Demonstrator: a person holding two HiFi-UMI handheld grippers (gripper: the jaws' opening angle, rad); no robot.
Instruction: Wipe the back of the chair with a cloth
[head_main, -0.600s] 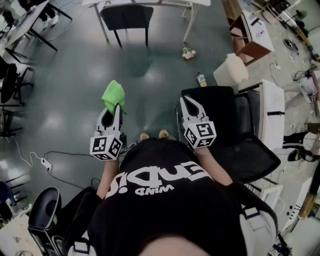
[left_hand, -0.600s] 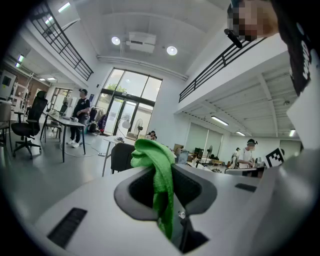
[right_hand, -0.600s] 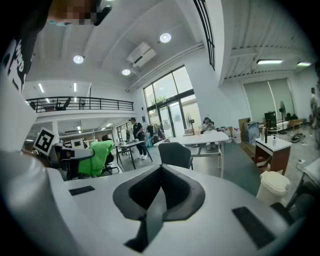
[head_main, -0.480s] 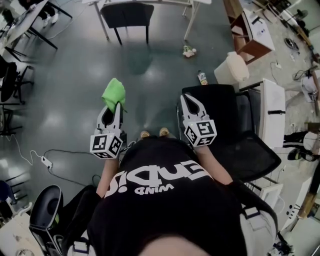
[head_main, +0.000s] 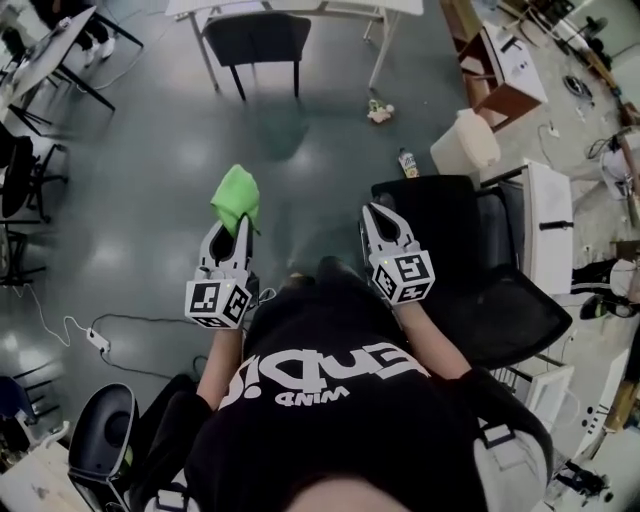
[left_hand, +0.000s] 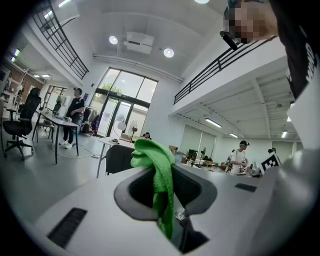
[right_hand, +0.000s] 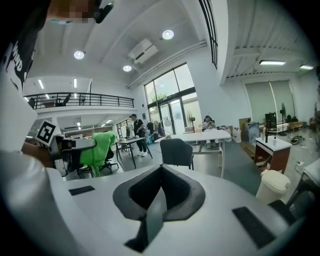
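Note:
A bright green cloth (head_main: 236, 196) hangs from my left gripper (head_main: 230, 232), which is shut on it above the grey floor. In the left gripper view the cloth (left_hand: 159, 167) is draped over and pinched between the jaws of that gripper (left_hand: 162, 176). My right gripper (head_main: 381, 216) is shut with nothing in it and hovers over the left edge of a black office chair (head_main: 470, 260). The right gripper view shows its jaws (right_hand: 161, 172) meeting, with the green cloth (right_hand: 98, 149) off to the left.
A dark chair (head_main: 256, 38) stands at a white table far ahead. A bottle (head_main: 407, 162) and a white bin (head_main: 466, 140) sit on the floor beyond the office chair. A cable with a power strip (head_main: 96, 340) lies at left, and another black chair (head_main: 100, 440) is at lower left.
Both grippers keep their pose and the cloth stays held. The whole view has shifted slightly, and the feet seen earlier are now mostly hidden.

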